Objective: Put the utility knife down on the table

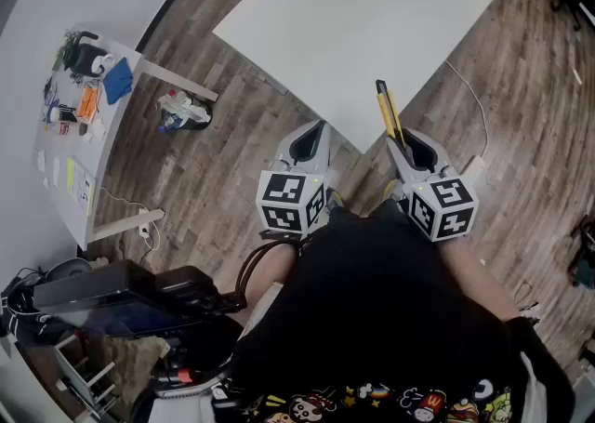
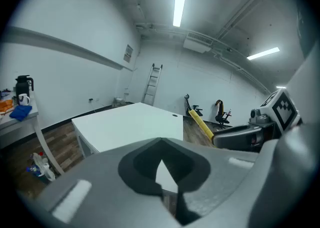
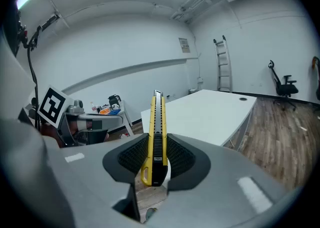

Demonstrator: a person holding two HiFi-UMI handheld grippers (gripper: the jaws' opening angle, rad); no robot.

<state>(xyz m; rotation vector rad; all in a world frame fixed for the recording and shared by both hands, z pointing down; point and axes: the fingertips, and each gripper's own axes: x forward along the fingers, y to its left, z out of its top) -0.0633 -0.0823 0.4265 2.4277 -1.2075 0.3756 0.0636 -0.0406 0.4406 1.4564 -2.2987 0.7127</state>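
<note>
My right claw (image 3: pixel 155 164) is pinching a slim yellow-and-black knife (image 3: pixel 156 132) near the white table's (image 1: pixel 363 31) edge; my left claw (image 2: pixel 161 172) is sitting pressed together.

No legible text, labels or numbers anywhere.

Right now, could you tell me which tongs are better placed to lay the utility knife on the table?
The right tongs: they grip the utility knife, pointed toward the white table. The left tongs hold nothing.
</note>
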